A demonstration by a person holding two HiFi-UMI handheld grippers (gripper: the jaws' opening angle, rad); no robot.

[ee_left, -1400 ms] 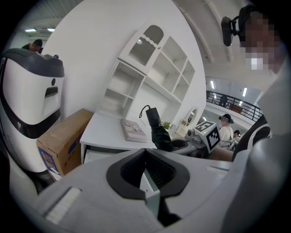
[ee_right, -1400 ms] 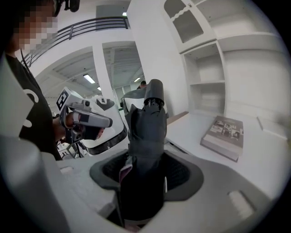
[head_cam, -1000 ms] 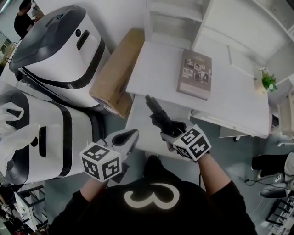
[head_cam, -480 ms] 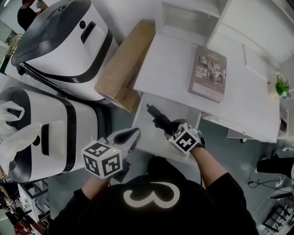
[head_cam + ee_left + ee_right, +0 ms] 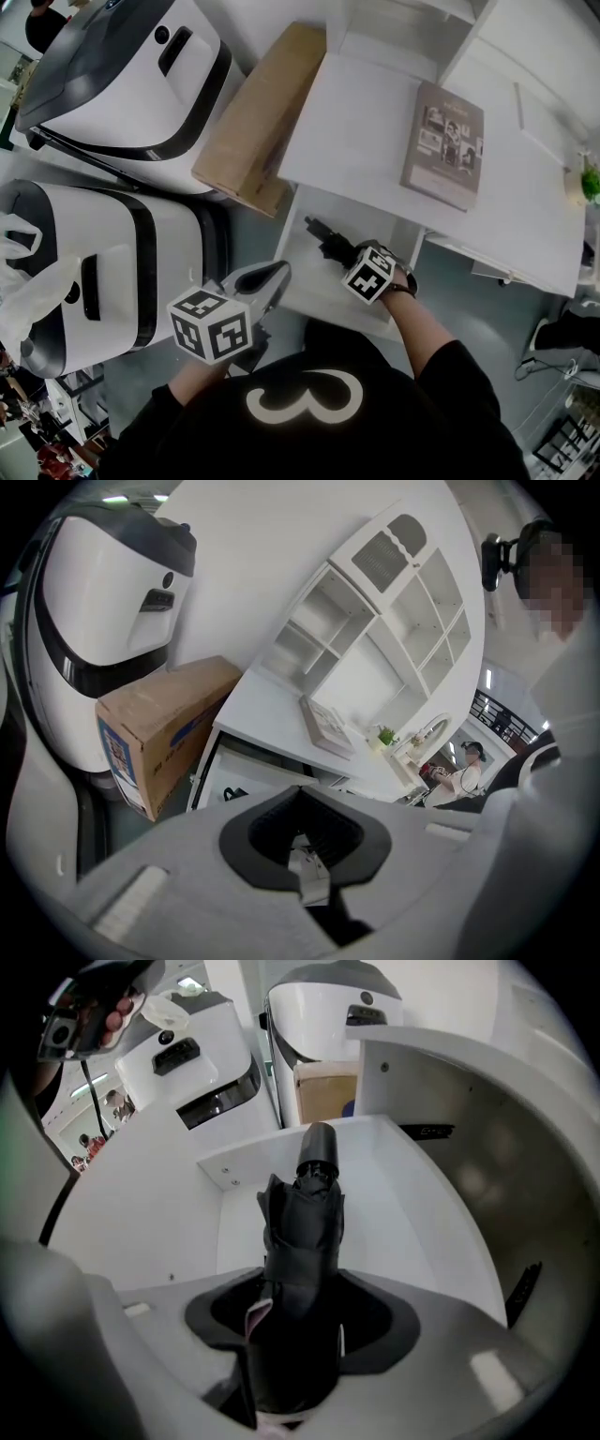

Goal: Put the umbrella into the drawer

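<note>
Dull black cloth over smooth white board

Look at the umbrella [image 5: 300, 1232]: soft black fabric, matt and creased into folds, its end cap [image 5: 317, 1147] a smoother, faintly shiny plastic. The drawer [image 5: 412, 1213] around it is flat white board, smooth with a low sheen. Beside the drawer a cardboard box [image 5: 258, 112] shows rough brown paper, and past that the white machine [image 5: 112, 89] gleams in glossy moulded plastic.
</note>
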